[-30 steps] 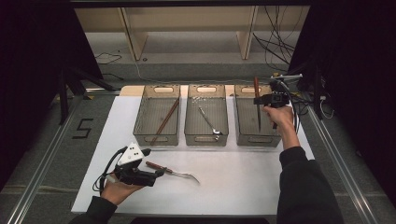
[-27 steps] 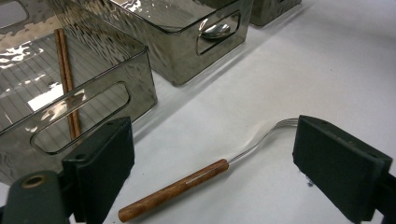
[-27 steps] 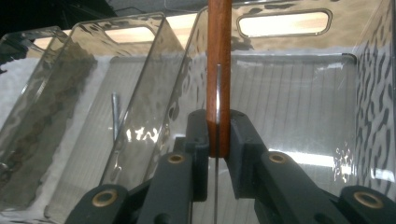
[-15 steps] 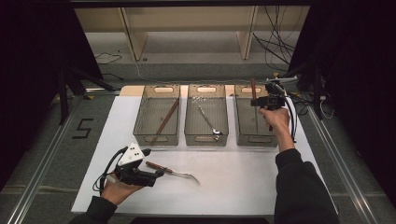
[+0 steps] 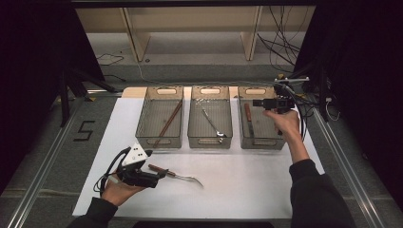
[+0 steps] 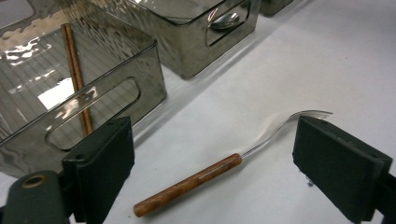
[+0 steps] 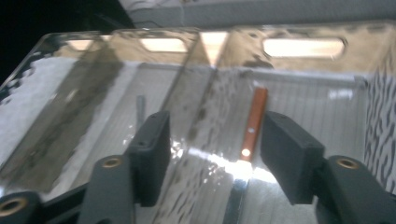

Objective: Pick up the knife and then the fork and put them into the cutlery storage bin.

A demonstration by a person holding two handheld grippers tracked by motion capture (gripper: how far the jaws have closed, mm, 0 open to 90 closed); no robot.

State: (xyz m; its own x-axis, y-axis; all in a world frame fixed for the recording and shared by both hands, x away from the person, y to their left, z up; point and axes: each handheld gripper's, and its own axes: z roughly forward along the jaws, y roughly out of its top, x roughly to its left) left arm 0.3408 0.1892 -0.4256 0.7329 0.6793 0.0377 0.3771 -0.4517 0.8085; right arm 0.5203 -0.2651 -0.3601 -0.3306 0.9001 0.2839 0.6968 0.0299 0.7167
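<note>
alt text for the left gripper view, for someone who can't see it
A wooden-handled fork lies on the white table between the open jaws of the left claw, untouched. Behind it stand two smoky clear bins, the nearer bin holding brown chopsticks and the farther bin a spoon.

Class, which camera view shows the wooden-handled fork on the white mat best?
The left gripper view: the fork lies large between the open claw, handle grain and tines clear. The high view shows the fork small beside the left claw.

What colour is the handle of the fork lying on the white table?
The wooden-handled metal fork has a reddish-brown handle, clearest in the left gripper view.
</note>
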